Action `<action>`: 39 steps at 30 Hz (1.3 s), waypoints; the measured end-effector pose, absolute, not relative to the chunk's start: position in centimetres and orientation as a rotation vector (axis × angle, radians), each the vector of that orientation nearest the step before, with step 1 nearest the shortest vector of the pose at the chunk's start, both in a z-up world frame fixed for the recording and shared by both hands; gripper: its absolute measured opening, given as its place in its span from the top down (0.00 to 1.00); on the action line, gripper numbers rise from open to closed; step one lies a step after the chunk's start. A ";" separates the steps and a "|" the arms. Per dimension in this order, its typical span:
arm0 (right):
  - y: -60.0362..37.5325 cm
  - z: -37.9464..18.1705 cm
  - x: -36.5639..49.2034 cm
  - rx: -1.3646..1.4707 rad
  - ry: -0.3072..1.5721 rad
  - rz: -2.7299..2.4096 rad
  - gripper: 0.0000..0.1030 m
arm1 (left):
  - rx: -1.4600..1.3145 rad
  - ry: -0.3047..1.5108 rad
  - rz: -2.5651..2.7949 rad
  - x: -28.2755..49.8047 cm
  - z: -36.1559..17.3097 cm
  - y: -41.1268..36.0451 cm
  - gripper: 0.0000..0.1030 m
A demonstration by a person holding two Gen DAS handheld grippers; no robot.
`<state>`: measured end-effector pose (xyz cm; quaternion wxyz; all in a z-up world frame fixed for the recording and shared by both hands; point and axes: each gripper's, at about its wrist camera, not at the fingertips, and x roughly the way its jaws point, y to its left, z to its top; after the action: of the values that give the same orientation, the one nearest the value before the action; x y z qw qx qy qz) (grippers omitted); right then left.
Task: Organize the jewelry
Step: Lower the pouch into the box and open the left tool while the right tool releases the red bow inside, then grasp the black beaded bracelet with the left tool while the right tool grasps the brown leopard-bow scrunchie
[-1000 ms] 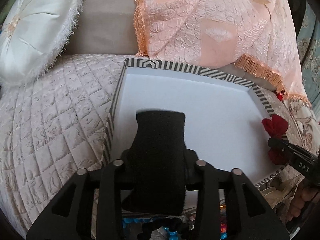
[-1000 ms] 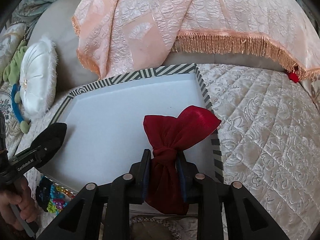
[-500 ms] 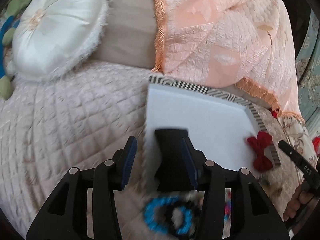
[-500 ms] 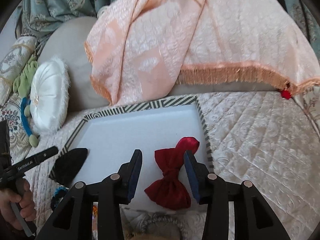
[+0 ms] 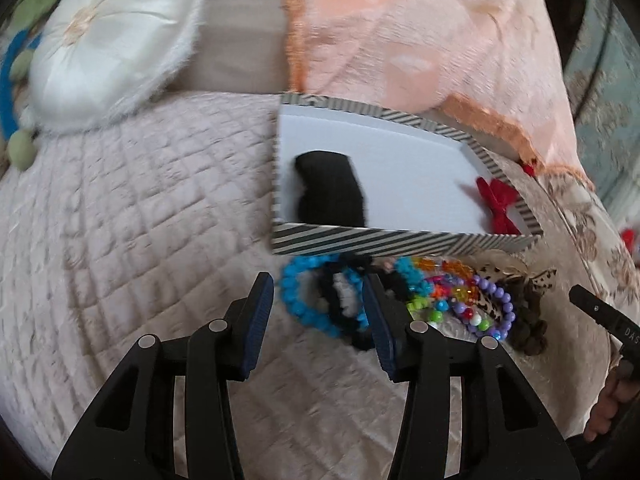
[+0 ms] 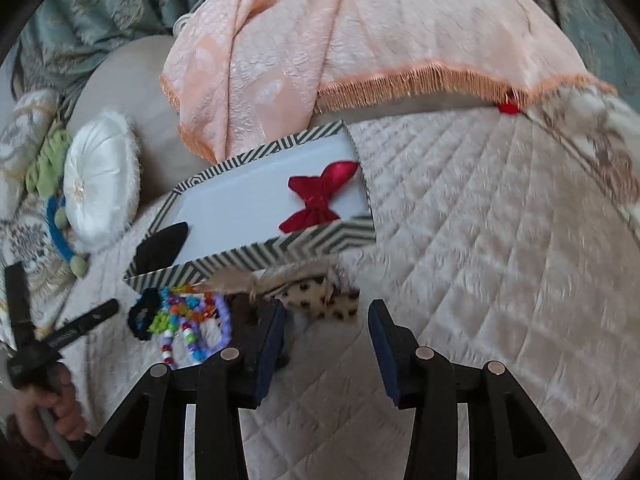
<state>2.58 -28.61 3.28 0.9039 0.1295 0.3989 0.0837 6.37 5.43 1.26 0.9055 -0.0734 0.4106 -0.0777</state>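
A striped box [image 5: 400,241] with a white inside [image 6: 256,246] sits on the quilted bed. A black hair piece [image 5: 332,190] lies in its left part, also seen in the right wrist view [image 6: 162,246]. A red bow [image 5: 498,204] [image 6: 318,196] lies in its right part. My left gripper [image 5: 318,316] is open and empty, above a blue bead bracelet [image 5: 298,300] and black scrunchie [image 5: 340,312] in front of the box. My right gripper [image 6: 326,336] is open and empty, just short of a leopard-print bow [image 6: 320,292]. Coloured bead bracelets [image 5: 460,292] [image 6: 188,320] lie beside.
A round white cushion [image 5: 108,40] [image 6: 98,188] lies at the back left. A peach fringed throw [image 5: 420,40] [image 6: 340,40] hangs behind the box. A dark brown scrunchie [image 5: 530,328] lies at the right of the pile. Quilted bedspread [image 6: 500,260] spreads right.
Both grippers opened and let go: the black hair piece and the red bow now lie in the box. Both grippers pulled back toward the jewelry pile in front of the box.
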 end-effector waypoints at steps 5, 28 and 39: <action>-28.5 2.8 2.8 0.257 0.841 0.167 0.60 | -0.137 0.911 -0.186 7.9 -0.3 4.1 0.74; -25.0 1.1 2.4 0.249 0.919 0.359 0.60 | -0.265 0.812 -0.182 4.5 2.6 6.8 0.95; -22.6 -0.6 4.5 0.178 0.939 0.335 0.59 | -0.258 0.821 -0.181 4.7 2.3 6.3 0.95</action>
<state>4.53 -22.57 -0.62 0.8745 0.0850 0.4497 0.1603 4.66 6.34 2.30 0.9050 -0.1249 0.3973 -0.0874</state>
